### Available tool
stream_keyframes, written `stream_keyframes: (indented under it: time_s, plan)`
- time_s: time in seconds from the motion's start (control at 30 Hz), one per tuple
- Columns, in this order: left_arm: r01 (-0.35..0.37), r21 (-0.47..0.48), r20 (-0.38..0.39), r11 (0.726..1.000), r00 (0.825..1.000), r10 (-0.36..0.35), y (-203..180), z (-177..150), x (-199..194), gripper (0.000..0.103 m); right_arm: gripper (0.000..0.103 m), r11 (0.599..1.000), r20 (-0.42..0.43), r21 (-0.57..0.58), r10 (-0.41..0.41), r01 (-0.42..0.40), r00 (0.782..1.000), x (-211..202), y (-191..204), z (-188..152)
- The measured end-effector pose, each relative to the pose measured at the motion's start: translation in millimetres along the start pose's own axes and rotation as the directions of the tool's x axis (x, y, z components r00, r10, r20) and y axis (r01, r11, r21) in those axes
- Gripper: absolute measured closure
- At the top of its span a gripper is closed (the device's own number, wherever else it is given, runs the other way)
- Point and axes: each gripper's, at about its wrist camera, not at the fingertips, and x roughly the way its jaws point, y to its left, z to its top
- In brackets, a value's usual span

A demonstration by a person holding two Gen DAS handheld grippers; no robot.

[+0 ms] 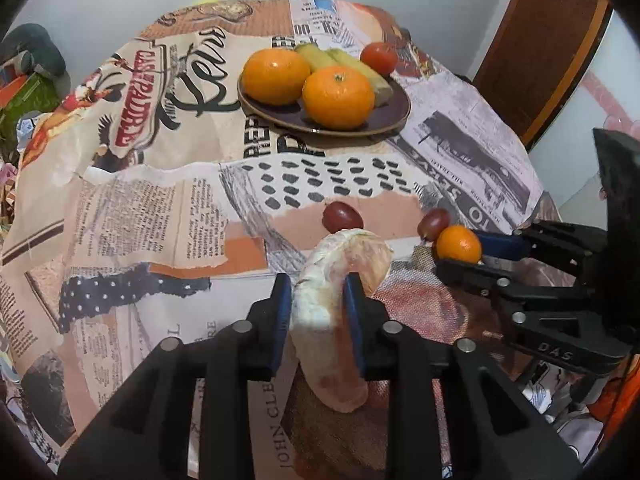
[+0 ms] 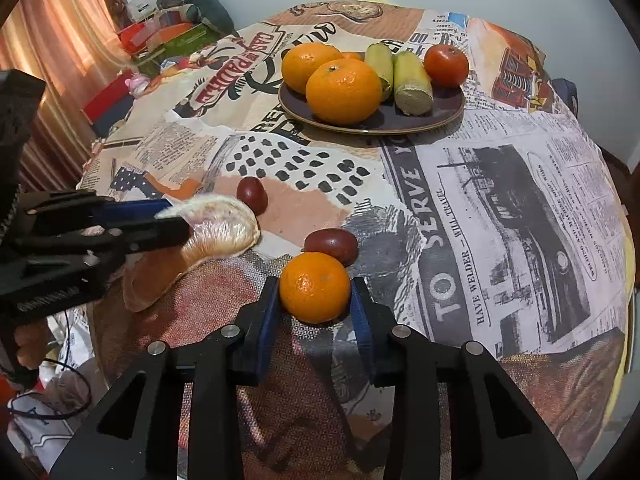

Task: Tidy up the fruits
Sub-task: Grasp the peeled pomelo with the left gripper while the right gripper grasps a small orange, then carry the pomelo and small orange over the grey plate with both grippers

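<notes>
Nearest the cameras, at the table's front edge, the left gripper [image 1: 316, 300] is closed on a pale pomelo segment [image 1: 340, 280], both blue pads pressing its sides. Just right of it, the right gripper [image 2: 316, 304] has its pads against a small mandarin [image 2: 315, 287], which sits between them on the printed tablecloth [image 2: 500, 200]. Two dark red dates lie just beyond: one [image 2: 330, 245] touching the mandarin's far side, the other [image 2: 251, 195] behind the segment. Past them is an open stretch of cloth. Farther back, a dark plate [image 2: 448, 109] holds two oranges [image 2: 343, 91], two green-yellow cut pieces [image 2: 412, 82] and a red fruit [image 2: 446, 65]. Both grippers point toward the plate.
</notes>
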Motion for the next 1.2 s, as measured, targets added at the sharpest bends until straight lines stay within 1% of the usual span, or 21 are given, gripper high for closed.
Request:
stream_keyframes:
  time_s: [0.03, 0.07, 0.1, 0.13, 0.17, 0.23, 0.3, 0.37, 0.53, 0.67, 0.73, 0.97, 1.2]
  plan:
    - [0.008, -0.003, -0.003, 1.0, 1.0, -0.008, 0.6, 0.3, 1.5, 0.067, 0.071, 1.0, 0.002, 0.0, -0.001, 0.001, 1.0, -0.3, 0.1, 0.2]
    - [0.019, -0.004, -0.015, 1.0, 1.0, -0.019, 0.8, 1.3, 4.5, 0.057, 0.071, 1.0, 0.004, 0.002, 0.0, 0.0, 1.0, -0.7, -0.5, 0.1]
    - [0.022, -0.005, -0.027, 1.0, 0.999, -0.022, 0.7, 1.5, 7.1, 0.053, 0.072, 1.0, 0.006, 0.006, 0.004, -0.004, 1.0, -1.5, -1.5, 0.0]
    - [0.026, -0.002, -0.039, 1.0, 0.999, -0.026, -0.3, 1.0, 11.5, 0.049, 0.072, 1.0, 0.008, 0.008, 0.004, -0.004, 1.0, -1.8, -2.1, 0.4]
    - [0.021, 0.006, -0.044, 1.0, 0.999, -0.021, -2.2, 0.0, 14.2, 0.049, 0.072, 1.0, 0.012, 0.008, 0.003, -0.003, 1.0, -2.4, -2.8, 0.6]
    - [-0.007, 0.046, -0.039, 0.999, 0.999, 0.008, -9.5, -2.1, 17.8, 0.047, 0.072, 1.0, 0.017, 0.015, 0.003, -0.003, 1.0, -4.3, -4.9, 0.6]
    - [-0.027, 0.071, -0.025, 0.997, 0.999, 0.029, -15.5, -3.9, 20.2, 0.047, 0.072, 1.0, 0.021, 0.021, 0.004, -0.005, 1.0, -5.4, -6.6, 0.6]
    - [-0.036, 0.074, -0.017, 0.997, 0.999, 0.037, -16.9, -3.9, 22.9, 0.047, 0.072, 1.0, 0.025, 0.026, 0.002, -0.003, 1.0, -6.0, -7.8, 1.2]
    - [-0.061, 0.085, 0.005, 0.995, 0.998, 0.06, -20.5, -3.6, 23.2, 0.051, 0.072, 1.0, 0.043, 0.028, 0.0, -0.001, 0.999, -12.2, -7.4, 2.3]
    - [-0.031, 0.057, 0.001, 0.998, 1.0, 0.031, -16.5, -0.6, 16.5, 0.057, 0.072, 1.0, 0.068, 0.026, -0.009, 0.007, 0.998, -21.2, -8.9, 5.5]
    - [-0.031, 0.05, 0.011, 0.998, 0.999, 0.031, -14.7, 0.7, 11.7, 0.058, 0.072, 1.0, 0.079, 0.025, -0.018, 0.016, 0.997, -23.8, -9.8, 8.7]
    - [-0.031, 0.037, 0.088, 0.999, 0.996, 0.027, -10.5, 14.5, -16.2, 0.058, 0.072, 0.998, 0.133, 0.039, -0.057, 0.052, 0.99, -37.3, -20.4, 25.9]
    - [-0.043, 0.047, 0.181, 0.998, 0.983, 0.034, -11.9, 41.0, -41.0, 0.058, 0.072, 0.996, 0.187, 0.045, -0.085, 0.078, 0.979, -50.5, -32.2, 46.0]
